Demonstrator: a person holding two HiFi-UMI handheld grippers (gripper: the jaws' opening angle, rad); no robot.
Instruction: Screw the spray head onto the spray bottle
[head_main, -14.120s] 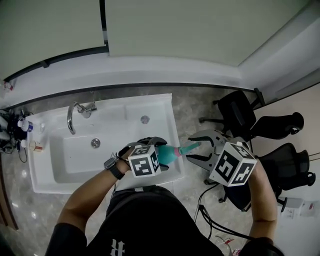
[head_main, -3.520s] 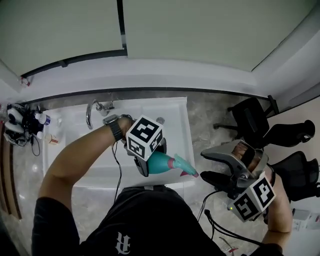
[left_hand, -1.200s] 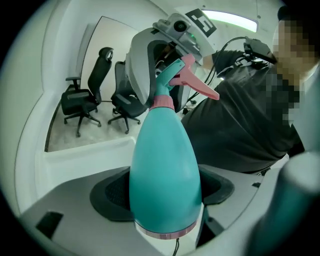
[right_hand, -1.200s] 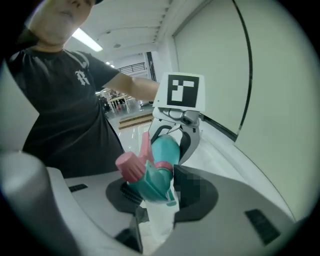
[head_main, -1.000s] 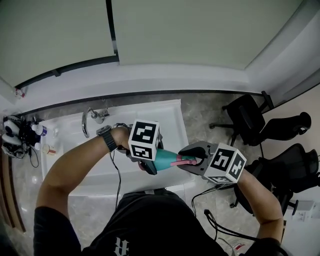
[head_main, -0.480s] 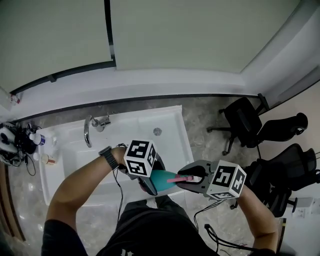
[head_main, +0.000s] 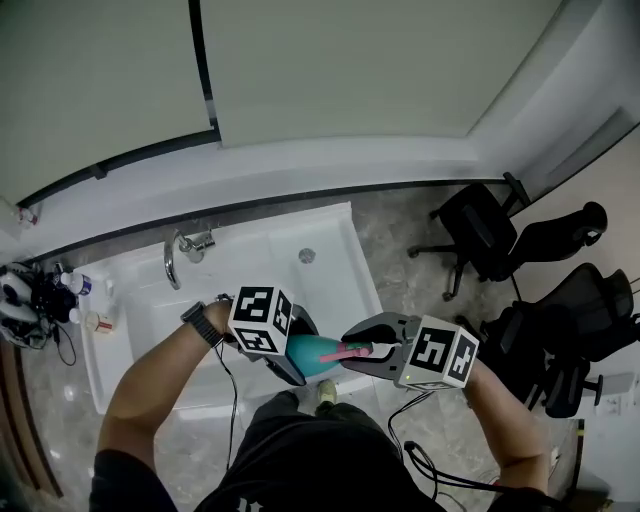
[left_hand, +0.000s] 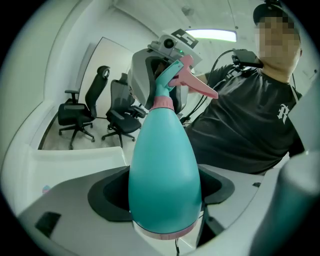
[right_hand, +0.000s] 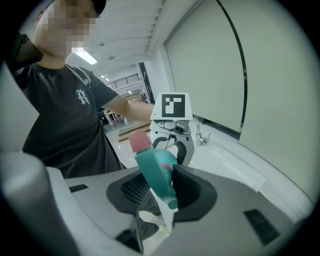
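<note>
A teal spray bottle (head_main: 308, 354) lies nearly level between my two grippers, in front of the person's chest. My left gripper (head_main: 293, 360) is shut on the bottle's wide body (left_hand: 165, 170), pads pressing both sides. The teal spray head (left_hand: 172, 80) with its pink trigger (left_hand: 197, 86) sits on the bottle's pink neck collar (left_hand: 162, 102). My right gripper (head_main: 362, 352) is shut on that spray head (right_hand: 152, 172), whose pink nozzle tip (right_hand: 140, 141) sticks up past the jaws. How far the head is threaded on is hidden.
A white sink (head_main: 330, 235) with a chrome faucet (head_main: 172, 258) lies beyond the grippers. Small bottles and clutter (head_main: 35, 300) sit at its left end. Black office chairs (head_main: 490, 235) stand at the right. Cables (head_main: 425, 465) trail on the floor by the person's legs.
Both grippers have shifted together with the bottle, away from the sink's front edge and nearer the person. Both grips look unchanged.
</note>
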